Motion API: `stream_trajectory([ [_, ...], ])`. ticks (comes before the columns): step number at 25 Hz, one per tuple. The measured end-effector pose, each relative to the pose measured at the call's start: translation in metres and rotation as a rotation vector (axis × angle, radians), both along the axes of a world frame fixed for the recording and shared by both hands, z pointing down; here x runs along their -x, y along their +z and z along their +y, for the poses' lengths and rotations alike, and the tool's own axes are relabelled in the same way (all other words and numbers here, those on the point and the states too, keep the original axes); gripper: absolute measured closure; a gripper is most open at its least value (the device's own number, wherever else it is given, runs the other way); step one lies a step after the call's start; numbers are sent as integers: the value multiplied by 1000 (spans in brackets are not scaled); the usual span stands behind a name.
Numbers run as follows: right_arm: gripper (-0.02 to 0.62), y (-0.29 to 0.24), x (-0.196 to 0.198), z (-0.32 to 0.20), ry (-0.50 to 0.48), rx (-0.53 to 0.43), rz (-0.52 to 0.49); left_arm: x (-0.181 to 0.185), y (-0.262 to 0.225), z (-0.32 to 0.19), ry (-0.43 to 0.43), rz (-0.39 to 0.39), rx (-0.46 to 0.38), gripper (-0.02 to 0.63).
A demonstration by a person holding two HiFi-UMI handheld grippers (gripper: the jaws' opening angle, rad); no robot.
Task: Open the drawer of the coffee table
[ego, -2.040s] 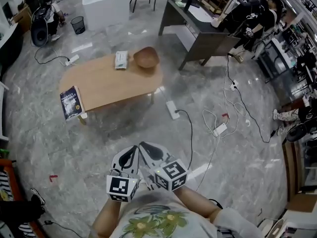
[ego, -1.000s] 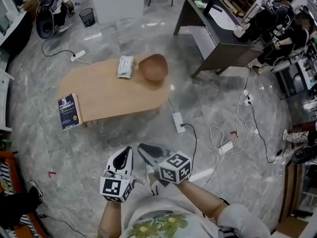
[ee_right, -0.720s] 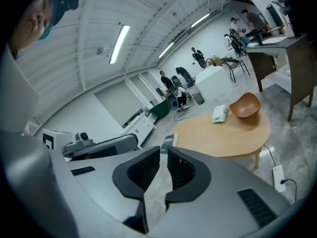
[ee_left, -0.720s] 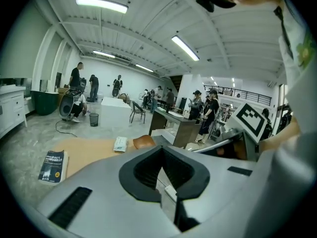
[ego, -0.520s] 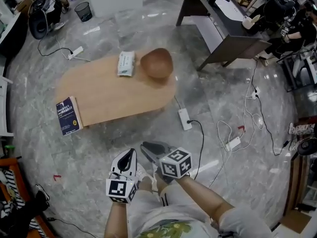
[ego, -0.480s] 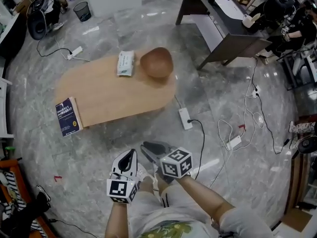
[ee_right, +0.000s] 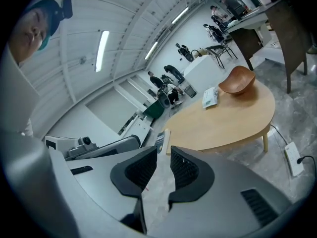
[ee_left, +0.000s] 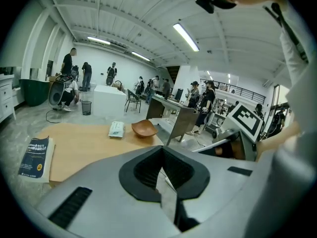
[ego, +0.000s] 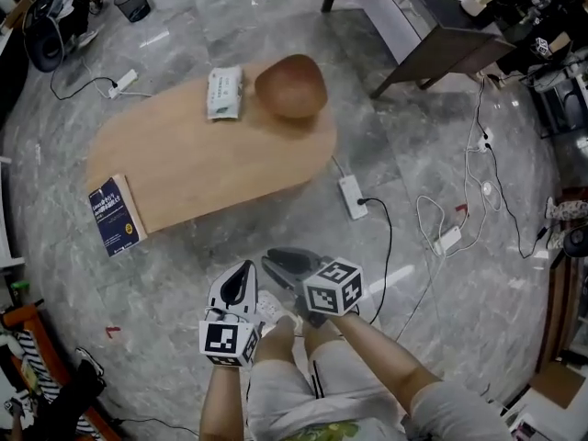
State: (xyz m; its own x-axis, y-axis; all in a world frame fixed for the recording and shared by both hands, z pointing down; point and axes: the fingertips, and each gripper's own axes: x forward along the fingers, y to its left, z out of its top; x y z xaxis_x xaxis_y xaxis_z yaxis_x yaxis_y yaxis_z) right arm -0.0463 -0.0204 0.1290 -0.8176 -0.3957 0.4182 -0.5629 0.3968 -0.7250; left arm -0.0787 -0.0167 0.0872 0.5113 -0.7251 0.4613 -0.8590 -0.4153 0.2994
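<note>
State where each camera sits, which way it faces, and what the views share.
Head view: on the person's head, facing steeply down at the coffee table; shows forearms, knees, left gripper and right gripper.
Left gripper view: on the left gripper, looking along its shut jaws at the table; right gripper at right.
Right gripper view: on the right gripper, tilted, looking at the table past its empty jaws, which have just been opening; left gripper at left.
Shared: table, bowl and book in all three.

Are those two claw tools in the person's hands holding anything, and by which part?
Nothing is held. The left gripper is shut and empty; the right gripper's jaws have just been opening, with only floor between them. Neither touches the coffee table.
</note>
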Motion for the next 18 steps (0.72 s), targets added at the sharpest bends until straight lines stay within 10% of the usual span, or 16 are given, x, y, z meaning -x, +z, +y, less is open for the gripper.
stream_trajectory([
  [18,534,114,9,-35,64,-49,-28,7,115,-22,35,-55,-46,597],
])
